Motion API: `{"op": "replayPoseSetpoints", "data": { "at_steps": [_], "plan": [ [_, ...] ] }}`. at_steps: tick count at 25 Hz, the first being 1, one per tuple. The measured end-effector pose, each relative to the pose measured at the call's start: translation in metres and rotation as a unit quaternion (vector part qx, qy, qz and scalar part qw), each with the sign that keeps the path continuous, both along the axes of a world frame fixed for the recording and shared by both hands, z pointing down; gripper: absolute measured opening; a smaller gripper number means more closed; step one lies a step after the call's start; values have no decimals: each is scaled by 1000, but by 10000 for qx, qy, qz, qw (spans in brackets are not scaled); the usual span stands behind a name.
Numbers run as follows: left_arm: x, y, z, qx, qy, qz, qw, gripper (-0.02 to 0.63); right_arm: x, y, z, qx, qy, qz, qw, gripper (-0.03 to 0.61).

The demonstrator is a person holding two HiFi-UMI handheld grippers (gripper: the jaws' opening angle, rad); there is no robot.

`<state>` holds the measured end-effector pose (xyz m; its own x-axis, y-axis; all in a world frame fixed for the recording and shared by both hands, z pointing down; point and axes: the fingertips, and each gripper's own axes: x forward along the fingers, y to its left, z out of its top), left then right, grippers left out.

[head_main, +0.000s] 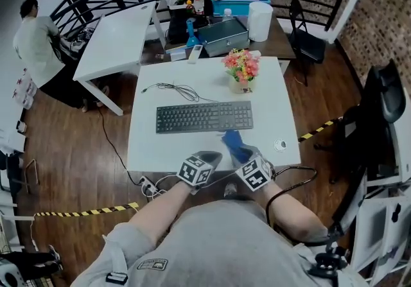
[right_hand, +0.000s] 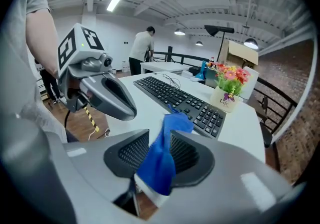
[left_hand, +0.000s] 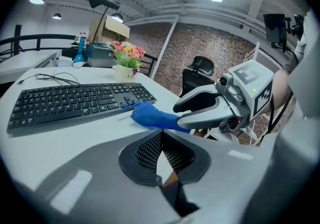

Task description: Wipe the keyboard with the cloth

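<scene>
Your right claw stands apart around the cloth, which trails toward 12 o'clock up to the keyboard; your left claw is together, empty. Soft, light and floppy, I judge: pinch a bunched fold.

Right gripper, lower centre: jaws apart, blue cloth bunched between them. The cloth's far end lies on the white table at the near edge of the black keyboard. Flower pot right of centre. Left gripper at left, over the table edge. Person stands upper centre, far back.
</scene>
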<state>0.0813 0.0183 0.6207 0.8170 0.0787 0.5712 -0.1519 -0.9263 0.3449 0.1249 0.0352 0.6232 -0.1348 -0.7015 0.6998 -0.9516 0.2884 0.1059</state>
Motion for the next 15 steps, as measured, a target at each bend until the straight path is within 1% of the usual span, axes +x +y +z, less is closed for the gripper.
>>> {"op": "replayPoseSetpoints", "data": {
  "at_steps": [3, 5, 8, 11, 14, 15],
  "plan": [
    [23, -4, 5, 80, -167, 13, 9998, -8, 25, -6, 13, -184, 120, 38, 9998, 169],
    [35, -4, 9, 139, -289, 80, 9995, -8, 35, -10, 21, -330, 103, 72, 9994, 184],
    [46, -5, 14, 125, -426, 141, 9989, -8, 33, -14, 31, -540, 17, -59, 9985, 208],
    [52, -6, 20, 63, -483, 203, 9986, -8, 24, -16, 43, -749, -9, -163, 9971, 238],
    [57, -4, 26, -6, -475, 343, 9983, -8, 23, -16, 55, -963, 35, -71, 9953, 233],
    [59, -3, 26, -30, -450, 397, 9982, -8, 23, -16, 56, -1001, 66, -34, 9949, 212]
  ]
}}
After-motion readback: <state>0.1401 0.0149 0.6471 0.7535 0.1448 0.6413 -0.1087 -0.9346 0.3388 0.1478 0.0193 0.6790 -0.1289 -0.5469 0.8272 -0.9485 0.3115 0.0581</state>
